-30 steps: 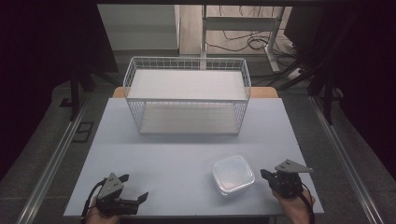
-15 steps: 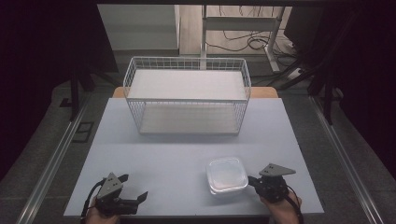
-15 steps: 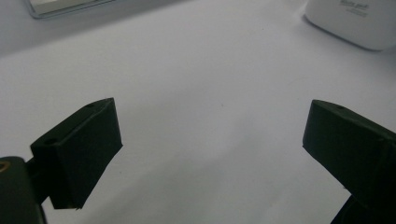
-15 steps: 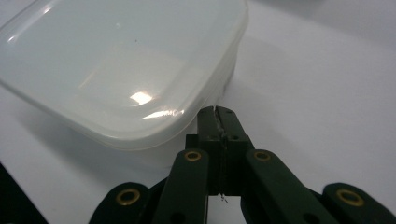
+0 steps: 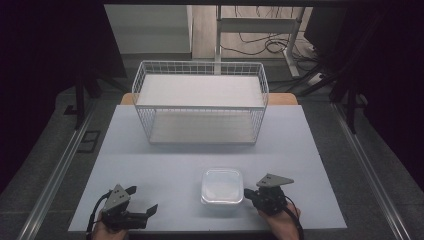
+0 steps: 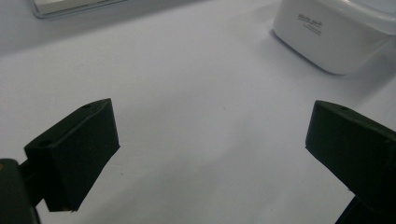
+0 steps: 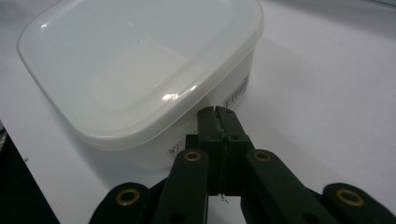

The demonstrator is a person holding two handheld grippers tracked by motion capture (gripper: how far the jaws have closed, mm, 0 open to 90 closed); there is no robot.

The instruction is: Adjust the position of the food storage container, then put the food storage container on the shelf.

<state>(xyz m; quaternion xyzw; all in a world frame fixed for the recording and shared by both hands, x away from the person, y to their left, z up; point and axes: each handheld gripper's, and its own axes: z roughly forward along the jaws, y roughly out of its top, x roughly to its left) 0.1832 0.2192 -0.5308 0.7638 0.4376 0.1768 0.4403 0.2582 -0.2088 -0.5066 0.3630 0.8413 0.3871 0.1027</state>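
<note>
A white lidded plastic container [image 5: 222,187] sits near the table's front edge; it fills much of the right gripper view [image 7: 140,70] and shows at the top right of the left gripper view [image 6: 336,32]. My right gripper [image 5: 251,194] is shut, its tips [image 7: 218,114] pressed against the container's right side wall with nothing between the jaws. At the front left my left gripper [image 5: 142,200] stands open over bare table, well apart from the container, its black fingers [image 6: 77,154] spread wide.
A white wire basket [image 5: 200,100] with a shelf inside stands at the back middle of the light blue table [image 5: 165,165]. The table's front edge runs close below both grippers. Cables and desk legs lie on the floor beyond.
The right gripper has pushed the container leftwards along the front of the table. The left gripper has stayed in place.
</note>
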